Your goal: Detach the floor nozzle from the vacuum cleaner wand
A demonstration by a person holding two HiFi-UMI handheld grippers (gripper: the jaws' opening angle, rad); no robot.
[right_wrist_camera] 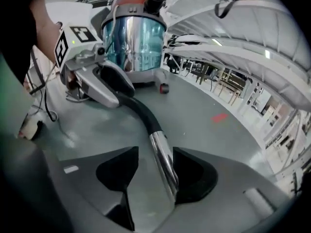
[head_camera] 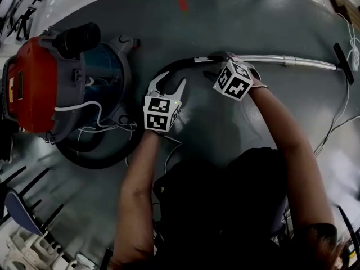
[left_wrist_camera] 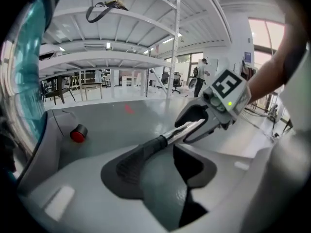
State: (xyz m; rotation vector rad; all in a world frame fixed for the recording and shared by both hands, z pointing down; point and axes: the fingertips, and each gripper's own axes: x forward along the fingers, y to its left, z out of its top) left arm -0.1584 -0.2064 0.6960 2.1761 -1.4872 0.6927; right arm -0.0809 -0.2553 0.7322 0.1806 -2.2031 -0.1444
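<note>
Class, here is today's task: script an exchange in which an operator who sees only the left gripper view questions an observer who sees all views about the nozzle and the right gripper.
Operator: Where is the floor nozzle? It isn't in my view.
Observer: The head view shows the floor nozzle at the far end of the wand, still attached.
Operator: Is the right gripper clamped on the wand?
Observer: No. In its own view the right gripper has its jaws apart. The chrome wand runs between them, close to one jaw.
</note>
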